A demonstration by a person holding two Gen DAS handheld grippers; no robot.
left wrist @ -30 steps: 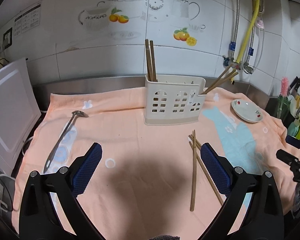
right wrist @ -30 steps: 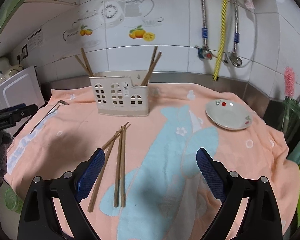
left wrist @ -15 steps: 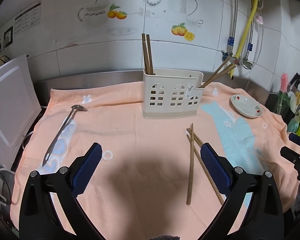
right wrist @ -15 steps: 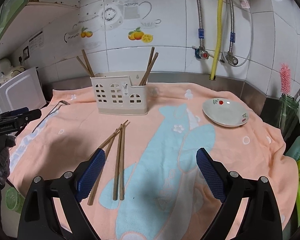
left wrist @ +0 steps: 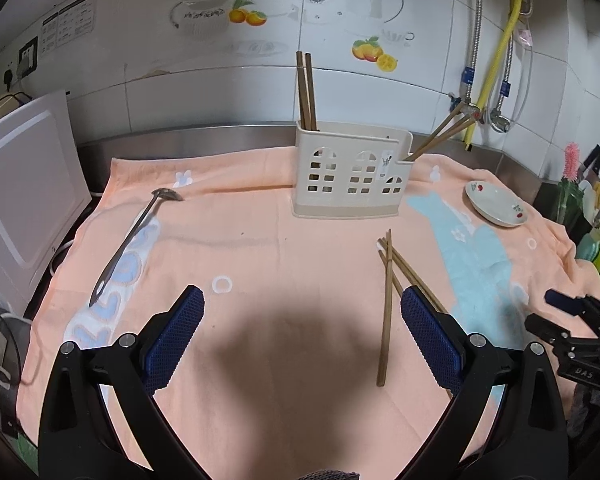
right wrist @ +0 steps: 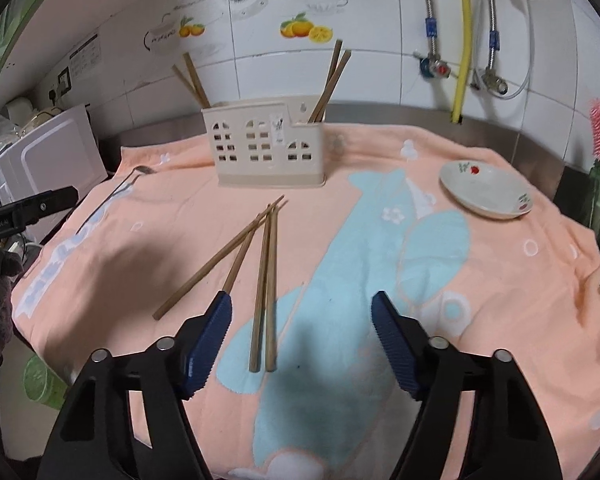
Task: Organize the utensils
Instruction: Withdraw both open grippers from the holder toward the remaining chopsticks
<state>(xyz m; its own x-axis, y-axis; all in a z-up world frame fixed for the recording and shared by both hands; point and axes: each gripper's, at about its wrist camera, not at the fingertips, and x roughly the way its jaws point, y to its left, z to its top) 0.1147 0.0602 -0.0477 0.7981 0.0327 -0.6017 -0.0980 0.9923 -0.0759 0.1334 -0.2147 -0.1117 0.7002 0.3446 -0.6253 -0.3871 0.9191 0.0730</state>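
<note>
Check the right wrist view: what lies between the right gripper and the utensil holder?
Loose chopsticks on the towel, fanned between the right gripper and the utensil holder.

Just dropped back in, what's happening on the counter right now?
A person is sorting utensils on a towel-covered counter. The right hand-held gripper has come down over the loose chopsticks and its jaws have just been closing, with the near ends of two sticks between them but nothing pinched yet. The left hand-held gripper hangs open and empty. Two pairs of chopsticks already stand in the holder. A spoon still lies on the towel, and a small plate sits apart.
</note>
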